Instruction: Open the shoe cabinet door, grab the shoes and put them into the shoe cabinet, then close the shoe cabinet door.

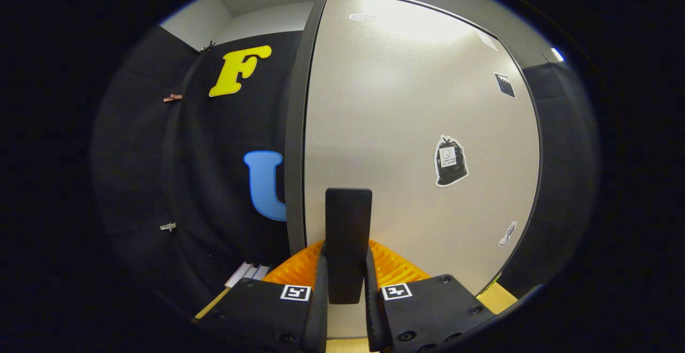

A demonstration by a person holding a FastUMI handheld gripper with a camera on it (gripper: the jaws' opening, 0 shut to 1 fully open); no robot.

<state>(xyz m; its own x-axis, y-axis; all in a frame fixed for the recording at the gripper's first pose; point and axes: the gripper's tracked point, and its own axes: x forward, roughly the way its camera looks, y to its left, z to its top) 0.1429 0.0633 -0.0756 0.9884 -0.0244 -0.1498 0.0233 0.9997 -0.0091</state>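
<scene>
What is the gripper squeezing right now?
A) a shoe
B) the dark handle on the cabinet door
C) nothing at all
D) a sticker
B: the gripper has both fingers pressed on the sides of the dark upright handle that stands out from the pale cabinet door; the sticker sits off on the door, untouched.

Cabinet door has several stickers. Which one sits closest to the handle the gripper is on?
The black bag-shaped sticker, mid-door, right of the black rectangular handle that the gripper clamps. The others sit farther off: oval sticker at the top, dark square sticker upper right.
</scene>
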